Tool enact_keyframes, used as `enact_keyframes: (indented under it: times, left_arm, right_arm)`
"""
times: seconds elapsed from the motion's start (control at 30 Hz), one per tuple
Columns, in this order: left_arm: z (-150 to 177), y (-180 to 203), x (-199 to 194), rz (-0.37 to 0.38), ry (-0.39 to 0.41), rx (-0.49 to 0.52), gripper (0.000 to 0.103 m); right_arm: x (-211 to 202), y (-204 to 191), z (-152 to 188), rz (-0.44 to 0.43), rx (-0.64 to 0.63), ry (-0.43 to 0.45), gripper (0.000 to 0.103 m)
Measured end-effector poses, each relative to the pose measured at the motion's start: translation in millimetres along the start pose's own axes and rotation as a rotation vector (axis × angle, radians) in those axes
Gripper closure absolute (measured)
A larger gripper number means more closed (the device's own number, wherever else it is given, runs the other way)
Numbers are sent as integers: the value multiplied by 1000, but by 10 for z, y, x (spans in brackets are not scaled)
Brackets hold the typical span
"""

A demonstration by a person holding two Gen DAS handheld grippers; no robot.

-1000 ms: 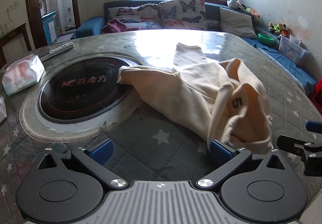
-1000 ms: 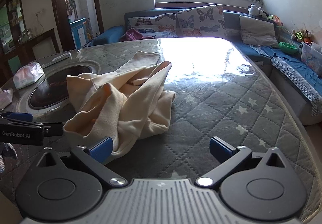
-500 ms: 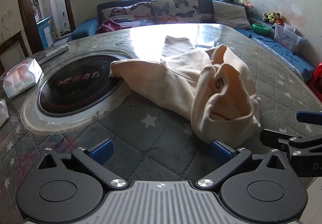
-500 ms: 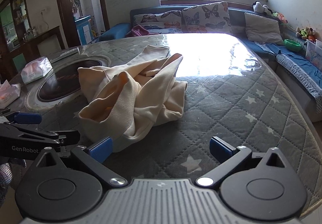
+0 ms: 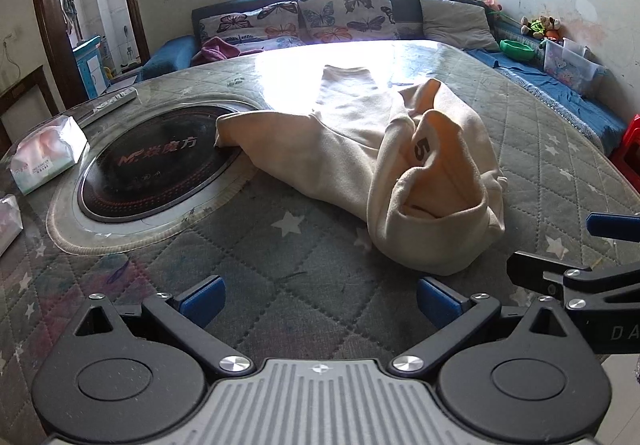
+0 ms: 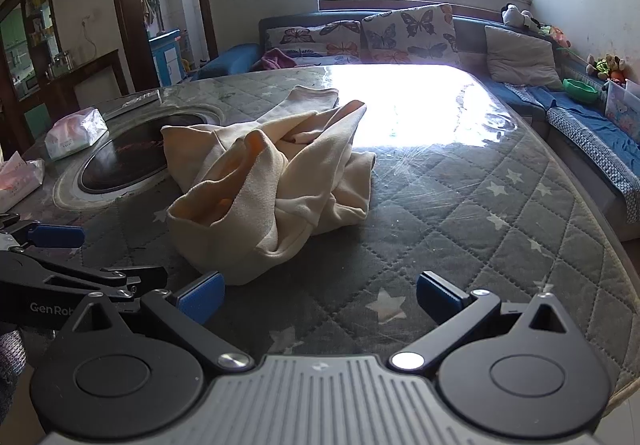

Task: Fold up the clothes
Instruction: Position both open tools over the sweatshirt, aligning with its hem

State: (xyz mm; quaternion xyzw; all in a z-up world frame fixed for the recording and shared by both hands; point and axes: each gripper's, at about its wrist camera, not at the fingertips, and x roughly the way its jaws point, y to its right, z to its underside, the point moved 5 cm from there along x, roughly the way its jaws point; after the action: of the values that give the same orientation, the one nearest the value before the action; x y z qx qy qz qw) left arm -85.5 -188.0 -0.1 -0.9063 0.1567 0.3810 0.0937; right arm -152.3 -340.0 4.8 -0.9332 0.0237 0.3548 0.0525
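A cream sweatshirt lies crumpled on the quilted round table, one sleeve reaching over the black hob. A black "5" shows on its raised fold. In the right wrist view the same sweatshirt is bunched left of centre. My left gripper stands open just short of the garment's near hem, holding nothing. My right gripper is open too, with the hem close to its left fingertip. Each gripper shows at the edge of the other's view.
A black induction hob is sunk into the table at left. Tissue packs sit by the left rim. A sofa with butterfly cushions runs behind, and a blue bench lines the right wall. Bare quilt spreads right of the garment.
Both grippers have drawn back toward the table's near edge, so the sweatshirt sits farther ahead of them. The garment itself has not moved. Both stay open.
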Motion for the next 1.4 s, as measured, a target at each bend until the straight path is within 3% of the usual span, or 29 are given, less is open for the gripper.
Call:
enact_keyframes:
  times: [1.4]
  left_arm:
    - [-87, -43, 143, 5, -39, 0, 0]
  right_arm:
    - [110, -2, -89, -3, -7, -17, 0]
